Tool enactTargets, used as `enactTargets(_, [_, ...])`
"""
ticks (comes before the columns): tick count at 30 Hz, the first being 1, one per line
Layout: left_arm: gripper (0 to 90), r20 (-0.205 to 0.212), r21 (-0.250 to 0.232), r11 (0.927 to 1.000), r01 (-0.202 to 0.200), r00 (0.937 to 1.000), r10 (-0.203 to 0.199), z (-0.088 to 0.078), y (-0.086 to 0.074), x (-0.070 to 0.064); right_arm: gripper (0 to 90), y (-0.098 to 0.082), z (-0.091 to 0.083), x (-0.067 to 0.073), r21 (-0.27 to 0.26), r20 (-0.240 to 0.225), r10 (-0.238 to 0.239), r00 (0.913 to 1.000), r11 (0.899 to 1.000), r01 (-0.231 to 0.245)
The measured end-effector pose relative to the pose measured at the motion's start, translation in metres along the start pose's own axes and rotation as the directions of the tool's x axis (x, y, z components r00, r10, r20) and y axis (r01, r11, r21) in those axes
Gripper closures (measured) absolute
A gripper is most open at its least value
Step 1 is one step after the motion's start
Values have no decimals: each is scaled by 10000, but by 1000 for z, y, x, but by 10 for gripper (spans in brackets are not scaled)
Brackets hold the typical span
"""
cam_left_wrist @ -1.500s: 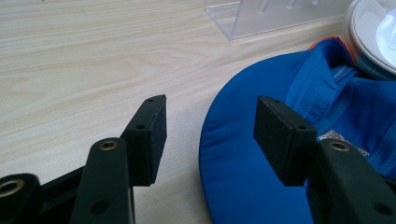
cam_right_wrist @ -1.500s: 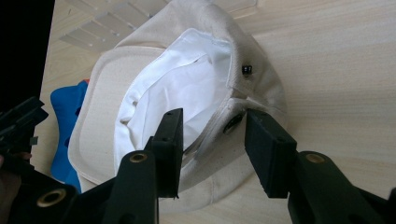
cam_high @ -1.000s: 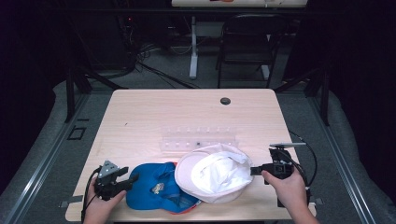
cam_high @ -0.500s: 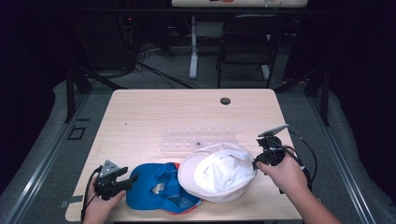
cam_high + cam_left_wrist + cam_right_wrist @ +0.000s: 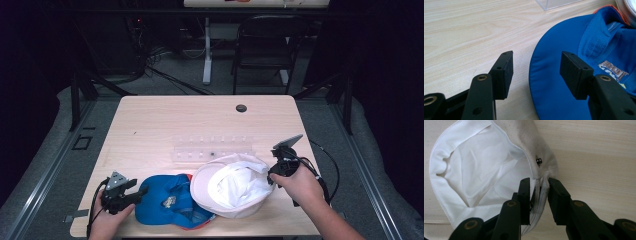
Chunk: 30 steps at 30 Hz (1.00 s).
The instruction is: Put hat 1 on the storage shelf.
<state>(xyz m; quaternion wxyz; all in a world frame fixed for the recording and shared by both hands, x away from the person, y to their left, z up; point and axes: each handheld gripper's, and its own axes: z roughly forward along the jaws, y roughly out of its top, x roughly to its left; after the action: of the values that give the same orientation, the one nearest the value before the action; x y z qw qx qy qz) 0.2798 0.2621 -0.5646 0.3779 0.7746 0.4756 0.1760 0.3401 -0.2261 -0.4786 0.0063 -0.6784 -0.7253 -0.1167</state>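
A white hat (image 5: 230, 186) lies upside down at the table's near right, its lining showing (image 5: 474, 170). My right gripper (image 5: 272, 174) is shut on the hat's right rim (image 5: 539, 192), and that edge is raised off the wood. To its left, partly under it, lies a blue cap (image 5: 167, 200) with an orange edge and a patch (image 5: 614, 68). At the cap's left side my left gripper (image 5: 141, 191) is open. One jaw hangs over bare wood and the other over the blue brim (image 5: 554, 82), with my left gripper (image 5: 536, 72) touching nothing.
A clear plastic tray (image 5: 214, 150) lies flat just behind the hats, and its corner (image 5: 556, 3) shows in the left gripper view. A dark round grommet (image 5: 241, 108) sits near the table's far edge. A chair (image 5: 265, 45) and cables stand on the floor beyond.
My right gripper has moved away from the near edge and risen, pulling the white hat's right rim up with it. The left gripper and the blue cap have stayed put.
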Motion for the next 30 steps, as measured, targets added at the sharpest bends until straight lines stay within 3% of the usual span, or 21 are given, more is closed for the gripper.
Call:
enactTargets(4, [448,9,40,10000,-29,10000,29,0,0,0,801,0,3,1,-53,-68,55,10000,10000,-56])
enactTargets(15, [448,8,41,10000,16,10000,-16,0,0,1,817,0,-3,6,48,88,-286,9996,9996,285])
enactTargets(21, [448,-4,2,10000,31,10000,-31,0,0,0,819,3,-10,9,176,-22,-170,9999,9997,170])
enactTargets(24, [448,1,42,10000,-2,10000,2,0,0,0,819,6,-15,12,194,-43,-278,9996,9994,279])
enactTargets(25, [448,5,41,10000,18,10000,-19,0,0,0,819,7,-18,12,451,57,-474,9989,9979,471])
enactTargets(26, [448,2,33,10000,49,10000,-49,0,0,0,819,8,-20,15,341,-59,-321,9995,9989,323])
enactTargets(30, [448,22,50,10000,56,10000,-56,0,0,1,819,11,-26,18,380,20,-443,9990,9983,442])
